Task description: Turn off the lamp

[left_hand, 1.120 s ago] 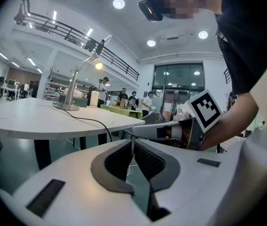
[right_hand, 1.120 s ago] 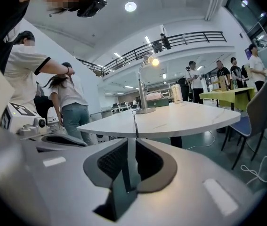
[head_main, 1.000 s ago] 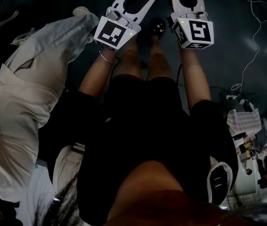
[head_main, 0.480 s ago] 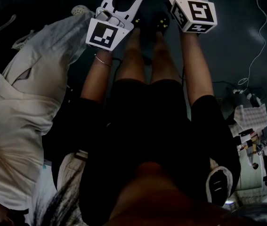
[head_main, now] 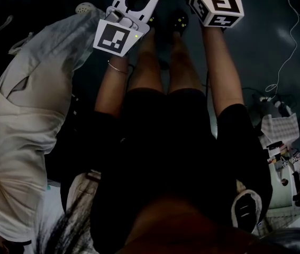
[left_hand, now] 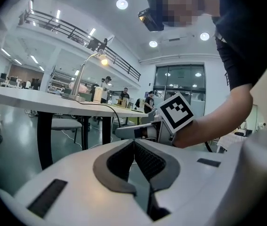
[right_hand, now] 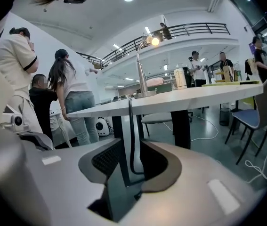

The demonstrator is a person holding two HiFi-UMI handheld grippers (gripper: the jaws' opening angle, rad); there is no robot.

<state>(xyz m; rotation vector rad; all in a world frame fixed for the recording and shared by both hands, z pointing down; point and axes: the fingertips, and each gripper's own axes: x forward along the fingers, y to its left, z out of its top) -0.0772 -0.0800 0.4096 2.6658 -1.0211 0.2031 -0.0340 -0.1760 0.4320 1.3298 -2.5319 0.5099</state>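
White table (right_hand: 185, 98) carries the lit desk lamp (right_hand: 141, 69) by the edge where its cable (right_hand: 130, 126) drops over, so switching off looks wholly undone, with both grippers well apart from it. The right gripper (right_hand: 132, 149) has just been opening its jaws, nothing between them; the left gripper (left_hand: 134, 145) is pinched closed and empty. A pale container (right_hand: 179, 78) stands beside the lamp, its contents too small to tell.

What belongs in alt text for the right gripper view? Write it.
A lit silver gooseneck desk lamp stands on a white table, beyond the right tool, whose jaws have just been opening with nothing held between them.
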